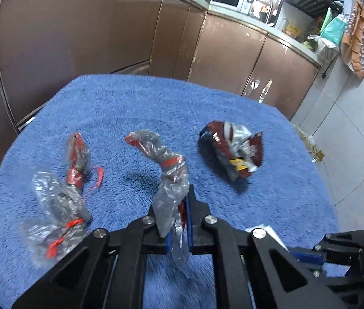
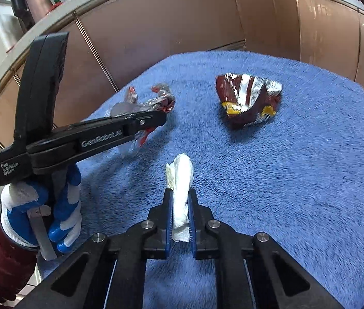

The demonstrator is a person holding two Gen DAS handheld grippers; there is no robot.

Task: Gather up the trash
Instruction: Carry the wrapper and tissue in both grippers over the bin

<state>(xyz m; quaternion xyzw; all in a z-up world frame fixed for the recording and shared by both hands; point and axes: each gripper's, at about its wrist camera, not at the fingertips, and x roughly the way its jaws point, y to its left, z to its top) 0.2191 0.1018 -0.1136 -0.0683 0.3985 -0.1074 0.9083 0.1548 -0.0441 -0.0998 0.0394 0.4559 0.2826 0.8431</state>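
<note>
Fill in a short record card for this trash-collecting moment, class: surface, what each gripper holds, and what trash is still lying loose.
surface: blue towel
left gripper: shut on a clear plastic wrapper with red print
right gripper: shut on a crumpled white tissue
loose trash: maroon snack bag, crumpled, near the towel's far side; a second clear wrapper with red ties, lying left of the left gripper in its own view
hand: gloved hand, white and blue, grips the left tool's handle

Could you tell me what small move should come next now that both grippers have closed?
Probably lift both straight up: the left gripper pinches the clear plastic wrapper, the right gripper the white tissue, both low over the blue towel.
</note>
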